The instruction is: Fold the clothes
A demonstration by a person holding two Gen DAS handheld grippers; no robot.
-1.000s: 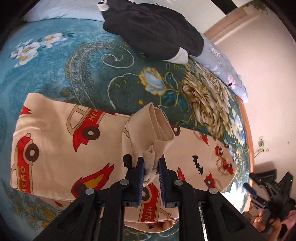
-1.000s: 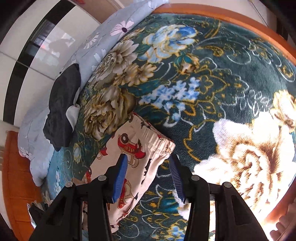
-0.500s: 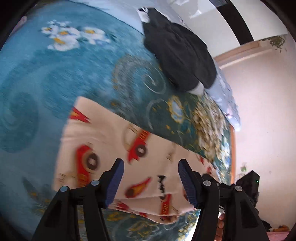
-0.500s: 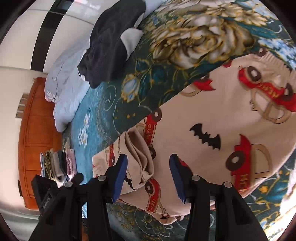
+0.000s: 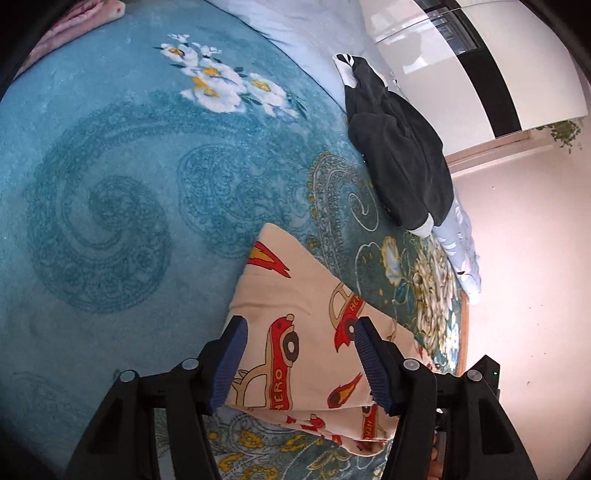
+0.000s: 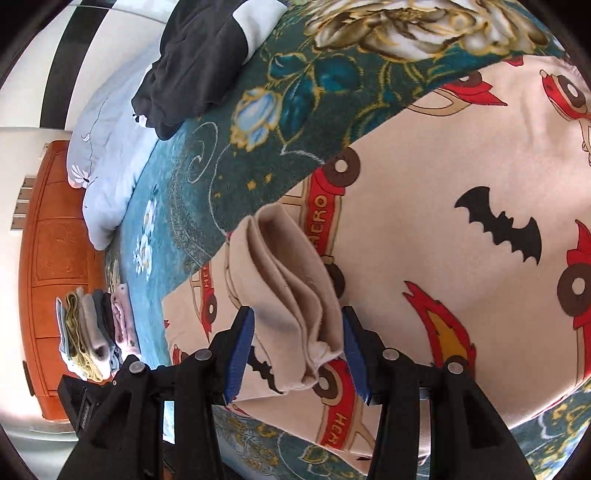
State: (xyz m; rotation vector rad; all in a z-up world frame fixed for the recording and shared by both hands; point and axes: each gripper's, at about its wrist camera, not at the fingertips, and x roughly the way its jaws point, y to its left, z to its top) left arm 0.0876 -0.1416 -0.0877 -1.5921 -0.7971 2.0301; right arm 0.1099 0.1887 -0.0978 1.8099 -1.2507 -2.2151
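Observation:
A cream garment (image 5: 303, 295) printed with red cars and black bats lies flat on the teal blanket (image 5: 110, 184). My left gripper (image 5: 299, 332) hovers open over its narrow end, and only flat cloth shows between the fingers. In the right wrist view the same garment (image 6: 461, 166) fills the right side. A bunched, folded-over cuff (image 6: 291, 288) stands up from it. My right gripper (image 6: 296, 325) is open around that cuff, one pad on each side, and I cannot see them pressing it.
A dark garment (image 5: 402, 158) lies at the blanket's far edge against a pale blue pillow (image 6: 107, 155). A stack of folded clothes (image 6: 92, 332) sits by the wooden headboard (image 6: 48, 240). Pink cloth (image 5: 74, 22) shows in the top left corner.
My left gripper let go of the bunched cuff, opened wide and slid along to the garment's end. My right gripper came over from the other end and now straddles the cuff.

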